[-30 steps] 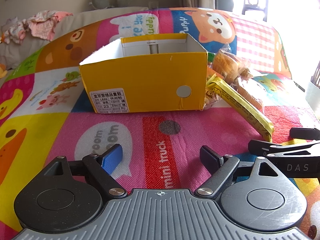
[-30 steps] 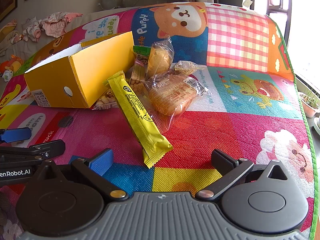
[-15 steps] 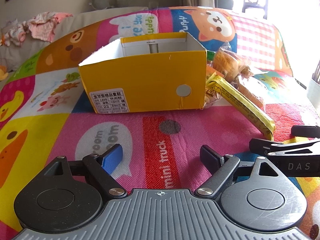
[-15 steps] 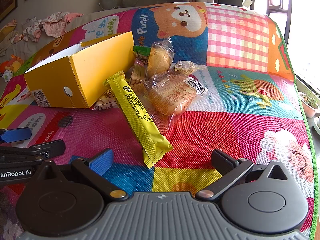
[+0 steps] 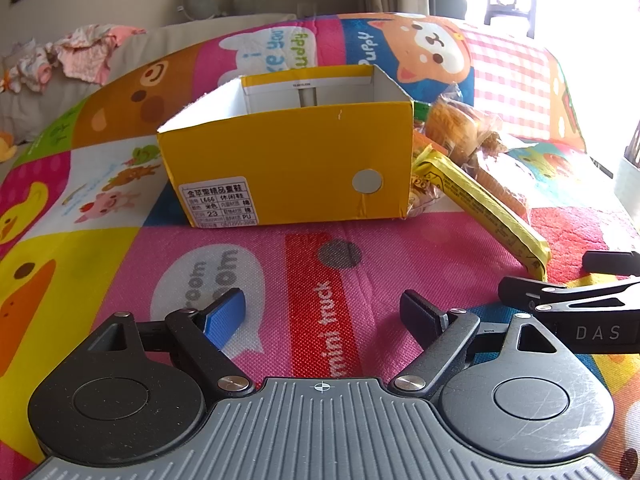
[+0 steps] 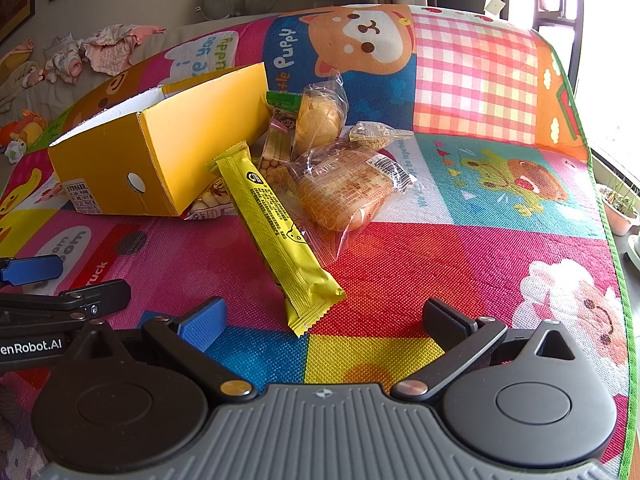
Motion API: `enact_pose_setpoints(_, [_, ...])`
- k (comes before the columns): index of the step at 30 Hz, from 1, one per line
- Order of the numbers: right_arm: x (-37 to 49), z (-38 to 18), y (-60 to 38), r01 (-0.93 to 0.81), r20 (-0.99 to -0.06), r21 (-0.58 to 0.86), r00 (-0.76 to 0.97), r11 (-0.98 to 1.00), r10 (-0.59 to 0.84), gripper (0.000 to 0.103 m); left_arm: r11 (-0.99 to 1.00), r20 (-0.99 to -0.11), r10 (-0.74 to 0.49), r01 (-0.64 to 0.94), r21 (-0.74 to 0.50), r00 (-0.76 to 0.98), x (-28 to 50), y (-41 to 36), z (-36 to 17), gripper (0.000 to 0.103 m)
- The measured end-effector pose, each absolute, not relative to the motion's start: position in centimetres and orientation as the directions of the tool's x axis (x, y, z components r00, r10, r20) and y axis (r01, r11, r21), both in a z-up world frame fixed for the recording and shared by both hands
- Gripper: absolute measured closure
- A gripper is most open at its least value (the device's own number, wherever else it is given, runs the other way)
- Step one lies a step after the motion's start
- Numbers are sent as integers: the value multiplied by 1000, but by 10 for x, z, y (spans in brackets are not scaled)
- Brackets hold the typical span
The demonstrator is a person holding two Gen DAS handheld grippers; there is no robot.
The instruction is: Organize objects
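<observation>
While both hung low over the patchwork mat, the left gripper and right gripper stood spread wide, holding nothing. The yellow box sat open ahead, with the yellow snack bar and bagged pastries piled just beside its right wall.

My left gripper sits low and level, its fingers spread wide apart with nothing between them. My right gripper is just beside it, pointing the same way, fingers also spread wide and holding nothing. Each gripper's fingers show at the edge of the other's view: the right one to my left gripper's right.
</observation>
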State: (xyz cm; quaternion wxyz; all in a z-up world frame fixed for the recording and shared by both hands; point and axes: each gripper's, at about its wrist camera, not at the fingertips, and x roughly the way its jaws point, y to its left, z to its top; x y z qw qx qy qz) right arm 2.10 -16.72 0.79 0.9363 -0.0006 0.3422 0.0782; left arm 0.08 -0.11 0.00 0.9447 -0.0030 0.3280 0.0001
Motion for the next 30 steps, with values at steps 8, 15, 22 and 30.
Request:
enact_pose_setpoints(8, [21,8,-167,-147,-641,53,754,988,146,0,1000,-620,0,-2,-3,785,1,-2,0,14])
enact_pose_setpoints(15, [21,8,-167,-146,-641,52,754,988,146,0,1000,-619,1,-3,-2,785,3,-4,0,14])
enact_pose_setpoints(22, [21,8,-167,-146,-641,52,754,988,145,0,1000,-619,0,-3,-3,785,4,-4,0,14])
enact_pose_setpoints(30, [21,8,-168,-146,-641,52,754,988,145,0,1000,-618,-2,-3,-7,786,3,-4,0,14])
